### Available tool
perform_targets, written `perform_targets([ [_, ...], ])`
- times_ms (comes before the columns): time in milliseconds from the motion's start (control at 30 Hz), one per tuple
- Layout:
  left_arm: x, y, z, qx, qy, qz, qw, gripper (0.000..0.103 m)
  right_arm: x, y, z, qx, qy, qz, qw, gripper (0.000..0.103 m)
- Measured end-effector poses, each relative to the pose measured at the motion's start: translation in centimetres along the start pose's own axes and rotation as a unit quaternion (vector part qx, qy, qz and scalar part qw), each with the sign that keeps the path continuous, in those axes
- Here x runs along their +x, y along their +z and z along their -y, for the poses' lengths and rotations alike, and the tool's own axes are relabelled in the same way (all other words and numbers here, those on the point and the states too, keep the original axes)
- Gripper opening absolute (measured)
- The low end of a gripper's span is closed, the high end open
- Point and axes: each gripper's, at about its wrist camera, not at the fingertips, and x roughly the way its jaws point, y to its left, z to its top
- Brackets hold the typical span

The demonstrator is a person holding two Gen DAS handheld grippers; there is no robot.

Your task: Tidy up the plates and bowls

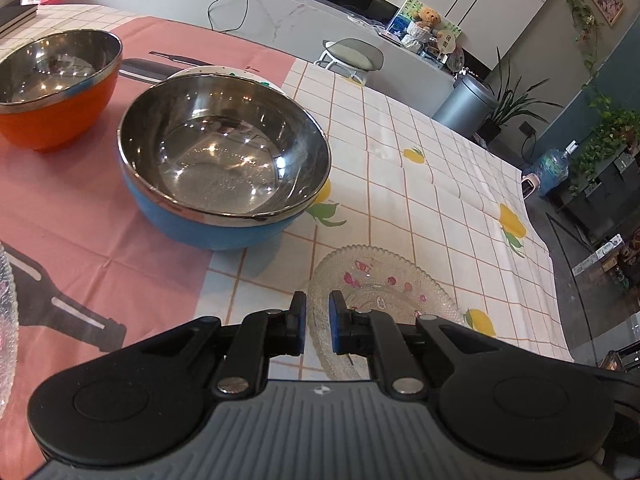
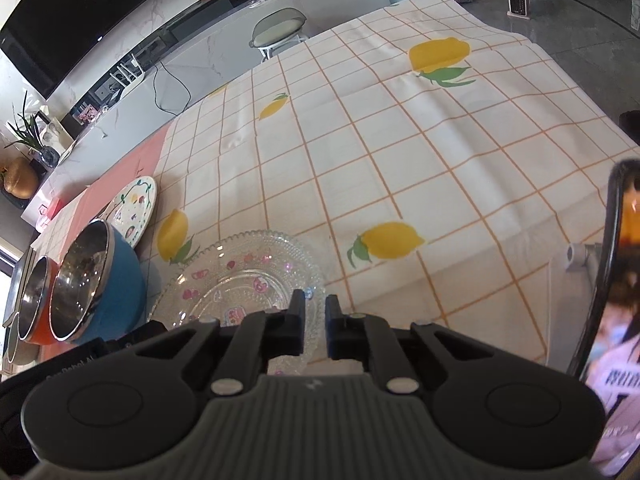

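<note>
A clear glass plate (image 1: pixel 384 288) with pink fruit prints lies on the tablecloth; it also shows in the right wrist view (image 2: pixel 240 280). My left gripper (image 1: pixel 318 320) has its jaws narrowly apart around the plate's near left rim. My right gripper (image 2: pixel 316 320) has its jaws narrowly apart at the plate's near right rim. A blue bowl (image 1: pixel 224 160) with a steel inside stands left of the plate, and an orange bowl (image 1: pixel 60 88) stands beyond it. A white painted plate (image 2: pixel 136 208) lies behind the blue bowl. Another glass plate's edge (image 1: pixel 6 312) shows at far left.
The lemon-print checked tablecloth (image 2: pixel 400 140) covers the table to the right, up to its far edge. A phone on a stand (image 2: pixel 616 320) is at the right. A stool (image 1: pixel 352 56) stands beyond the table.
</note>
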Motion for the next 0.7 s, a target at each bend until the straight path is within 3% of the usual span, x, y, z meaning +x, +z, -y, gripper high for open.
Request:
perform_targets([
  [700, -9.7, 0.0, -5.9, 0.004, 0.011, 0.033, 0.9994, 0.012, -4.6, -8.6, -7.3, -0.029, 0.01, -0.025, 0.999, 0.007],
])
